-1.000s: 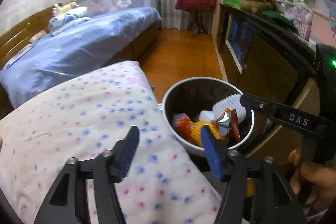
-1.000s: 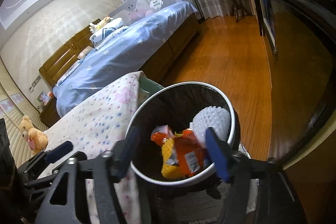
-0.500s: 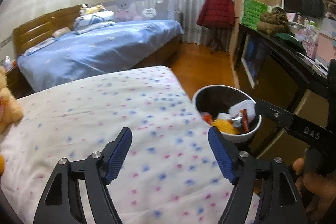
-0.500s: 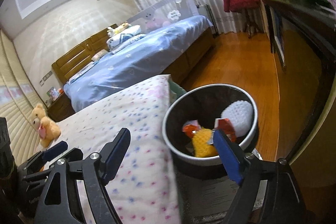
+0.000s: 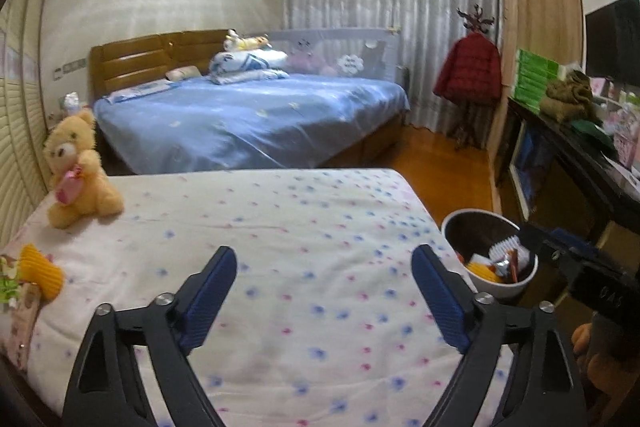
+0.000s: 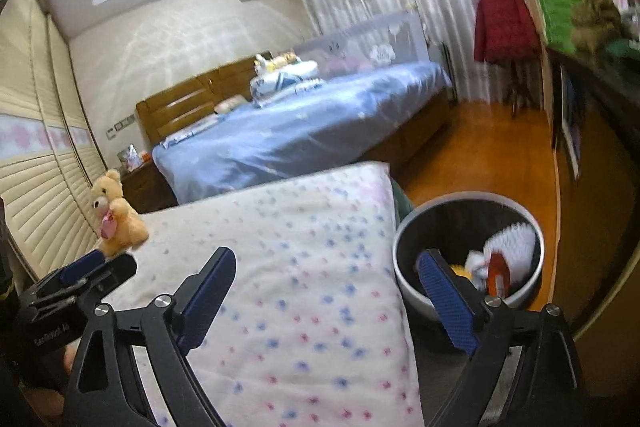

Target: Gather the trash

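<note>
A round bin [image 5: 520, 279] with a white rim stands on the floor beside the flowered bed [image 5: 280, 235]. It holds several wrappers and a white foam piece [image 6: 514, 241]. It also shows in the right wrist view [image 6: 416, 291]. My left gripper [image 5: 324, 291] is open and empty above the bed. My right gripper [image 6: 326, 295] is open and empty over the bed's edge, next to the bin. A yellow corrugated piece [image 5: 40, 269] and colourful wrappers [image 5: 10, 291] lie at the bed's left edge.
A teddy bear [image 5: 76, 171] sits at the bed's left side. A blue bed [image 5: 248, 123] stands behind. A dark cabinet [image 5: 568, 163] runs along the right wall, with wooden floor [image 5: 448, 171] between. A red coat [image 5: 470, 69] hangs on a rack.
Both grippers have pulled back and up from the bin and turned left toward the bed. The bin now sits smaller at the right. The teddy bear and the trash at the left came into view.
</note>
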Demonstrator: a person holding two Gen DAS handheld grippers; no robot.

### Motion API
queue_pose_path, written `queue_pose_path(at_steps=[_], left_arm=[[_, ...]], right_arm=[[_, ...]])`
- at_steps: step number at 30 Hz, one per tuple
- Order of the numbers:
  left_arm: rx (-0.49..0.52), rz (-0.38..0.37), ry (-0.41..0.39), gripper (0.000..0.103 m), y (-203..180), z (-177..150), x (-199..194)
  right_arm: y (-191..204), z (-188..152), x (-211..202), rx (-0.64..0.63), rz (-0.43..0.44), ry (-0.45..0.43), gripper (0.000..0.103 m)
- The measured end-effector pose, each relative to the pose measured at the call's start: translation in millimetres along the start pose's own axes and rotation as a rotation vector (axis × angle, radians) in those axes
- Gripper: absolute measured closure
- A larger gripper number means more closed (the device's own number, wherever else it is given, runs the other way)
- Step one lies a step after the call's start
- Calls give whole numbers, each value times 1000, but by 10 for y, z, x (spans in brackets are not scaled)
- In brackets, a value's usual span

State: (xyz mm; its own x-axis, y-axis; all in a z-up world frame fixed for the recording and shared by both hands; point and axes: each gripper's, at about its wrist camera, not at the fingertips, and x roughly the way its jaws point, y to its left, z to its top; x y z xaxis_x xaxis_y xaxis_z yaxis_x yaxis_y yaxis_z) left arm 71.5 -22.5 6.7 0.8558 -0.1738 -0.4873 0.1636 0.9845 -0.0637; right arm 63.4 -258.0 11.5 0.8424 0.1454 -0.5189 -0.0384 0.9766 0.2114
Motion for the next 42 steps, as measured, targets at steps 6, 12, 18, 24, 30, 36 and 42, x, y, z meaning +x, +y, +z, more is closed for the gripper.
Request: queue_pose_path(at_steps=[6, 12, 18, 24, 30, 36, 42], left_arm=[[-22, 61, -64, 1, 96, -58, -121], [-24, 102, -77, 1, 134, -144, -110], [-19, 119, -91, 1, 165, -160, -131], [-3, 126, -109, 1, 136, -175, -151], [0, 121, -113, 1, 169, -190, -134], [-14, 115, -101, 1, 233, -186, -97], [-15, 123, -98, 1, 252, -171, -58]], right_arm=[[299, 120, -126, -95, -32, -124, 0], [404, 16, 13, -145, -41, -96, 0], [440, -42, 77, -159, -43, -81, 0], [433, -55, 91, -151, -39, -78, 0], [440, -68, 101, -151, -36, -79, 0], [434, -80, 105, -146, -30, -72, 0], [431, -85, 109, -141, -28, -70, 0]])
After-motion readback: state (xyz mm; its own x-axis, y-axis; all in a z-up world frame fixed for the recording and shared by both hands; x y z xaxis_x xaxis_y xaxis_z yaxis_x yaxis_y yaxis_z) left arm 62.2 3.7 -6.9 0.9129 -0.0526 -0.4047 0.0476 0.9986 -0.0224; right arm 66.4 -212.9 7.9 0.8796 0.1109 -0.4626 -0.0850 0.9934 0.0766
